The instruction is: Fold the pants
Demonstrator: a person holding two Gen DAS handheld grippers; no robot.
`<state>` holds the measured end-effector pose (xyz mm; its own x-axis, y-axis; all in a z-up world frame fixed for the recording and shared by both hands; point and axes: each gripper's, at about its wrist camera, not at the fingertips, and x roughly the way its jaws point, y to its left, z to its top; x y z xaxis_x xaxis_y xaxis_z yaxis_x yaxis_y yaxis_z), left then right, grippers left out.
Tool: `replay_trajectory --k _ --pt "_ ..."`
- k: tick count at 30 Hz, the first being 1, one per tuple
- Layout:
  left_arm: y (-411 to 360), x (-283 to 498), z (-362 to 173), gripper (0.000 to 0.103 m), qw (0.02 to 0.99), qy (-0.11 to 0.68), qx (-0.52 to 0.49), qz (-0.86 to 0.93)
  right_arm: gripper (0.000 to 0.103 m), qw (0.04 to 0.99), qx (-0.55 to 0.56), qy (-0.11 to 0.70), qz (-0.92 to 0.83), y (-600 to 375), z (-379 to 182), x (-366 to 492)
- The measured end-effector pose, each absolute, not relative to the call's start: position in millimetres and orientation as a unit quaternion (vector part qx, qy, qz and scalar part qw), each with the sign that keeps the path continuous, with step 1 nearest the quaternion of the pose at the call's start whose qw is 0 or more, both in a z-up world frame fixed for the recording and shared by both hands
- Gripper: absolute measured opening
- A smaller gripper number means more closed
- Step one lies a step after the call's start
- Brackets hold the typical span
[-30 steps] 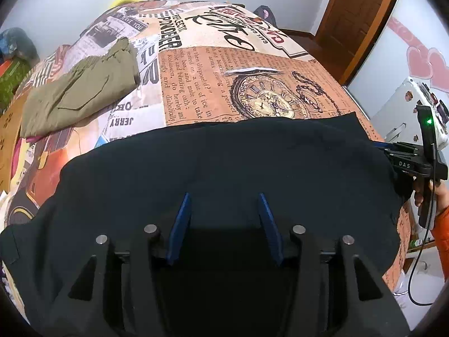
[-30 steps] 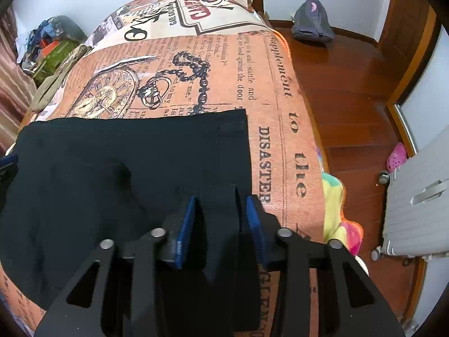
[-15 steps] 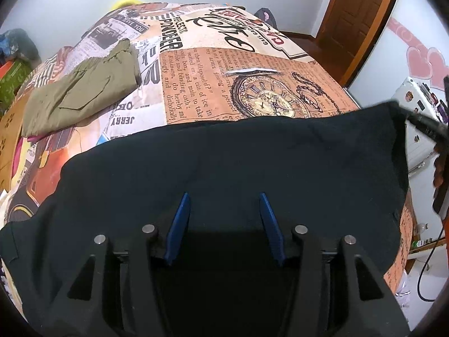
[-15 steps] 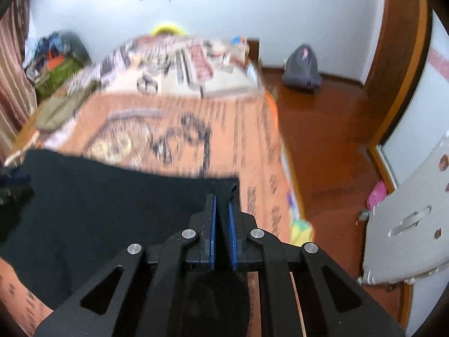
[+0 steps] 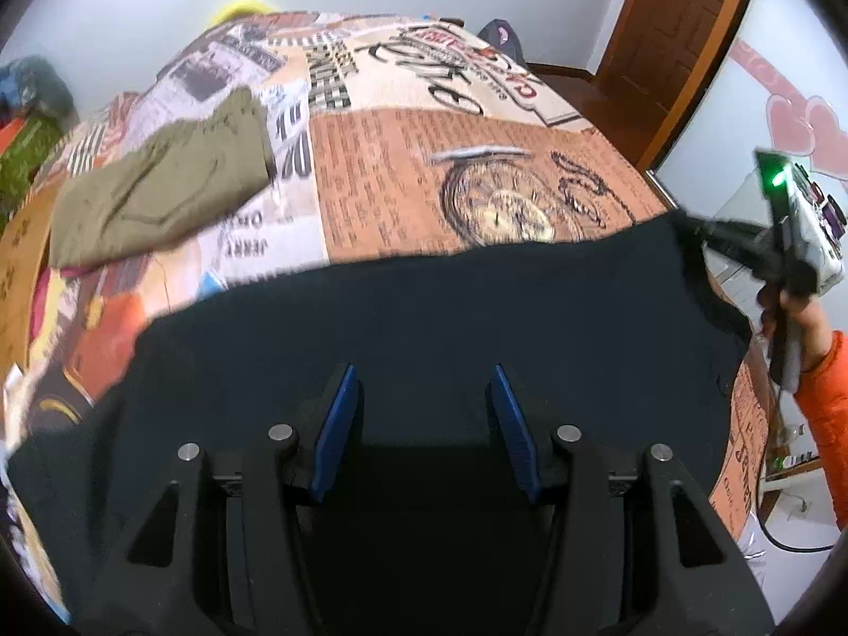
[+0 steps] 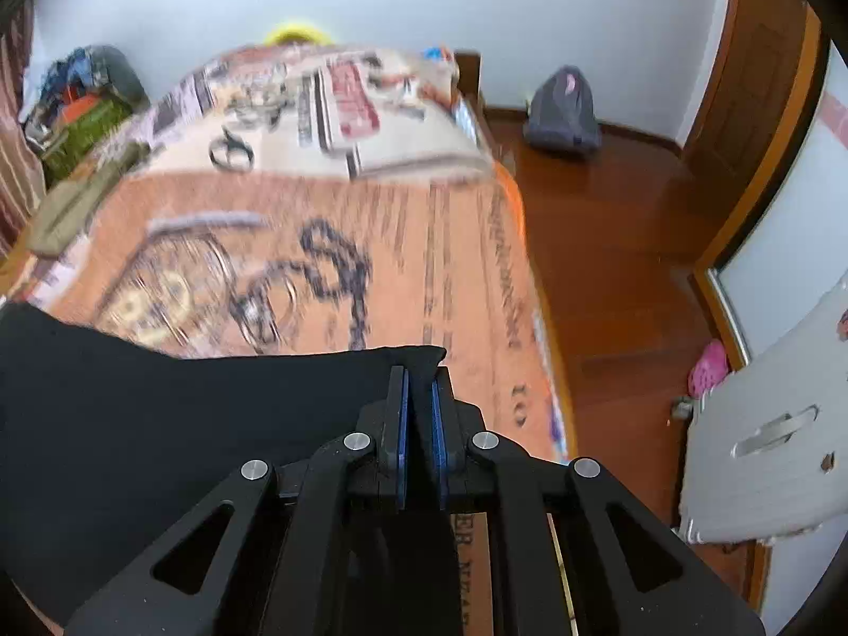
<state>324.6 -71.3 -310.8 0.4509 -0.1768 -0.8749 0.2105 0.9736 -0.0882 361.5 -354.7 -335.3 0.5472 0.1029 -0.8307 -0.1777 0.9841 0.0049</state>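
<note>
Right gripper pinched the corner of the black pants, left gripper hung apart above them.

The right gripper [image 6: 418, 413] was clamped tight on the far corner of the black pants [image 6: 185, 424], lifting that edge clear of the bed [image 6: 424, 265]. The left gripper [image 5: 418, 413] had its fingers apart over the dark cloth, gripping nothing. The pants lay spread across the near end of the printed bedspread, with a folded olive pair [image 5: 159, 191] well apart at the far left.
</note>
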Motion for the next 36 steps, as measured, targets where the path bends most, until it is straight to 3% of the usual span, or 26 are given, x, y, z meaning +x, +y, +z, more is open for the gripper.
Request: replay_trajectory --k 11,15,26,30,34,36 --pt "-39.5 386.0 -310.2 0.052 0.836 0.532 0.05 -0.125 0.012 0.881 -0.07 0.458 0.098 -347.5 -308.5 338.5" --pt "-9.0 387.7 -310.6 0.052 0.842 0.532 0.026 -0.09 0.022 0.888 -0.077 0.429 0.145 -320.5 -278.0 327.9" --pt "150.9 305.2 -278.8 0.053 0.867 0.489 -0.068 0.06 0.024 0.862 -0.089 0.402 0.295 -189.7 -252.4 326.6" --pt "198.6 272.0 -282.0 0.064 0.866 0.484 -0.081 0.095 0.024 0.847 -0.095 0.411 0.323 -142.9 -260.2 327.9" --pt "238.3 247.6 -297.2 0.067 0.858 0.49 -0.099 0.12 0.024 0.829 -0.101 0.428 0.346 -102.1 -268.1 325.8" --pt "250.1 243.7 -306.5 0.067 0.854 0.493 -0.111 0.12 0.03 0.823 -0.109 0.434 0.35 -86.9 -271.5 325.5"
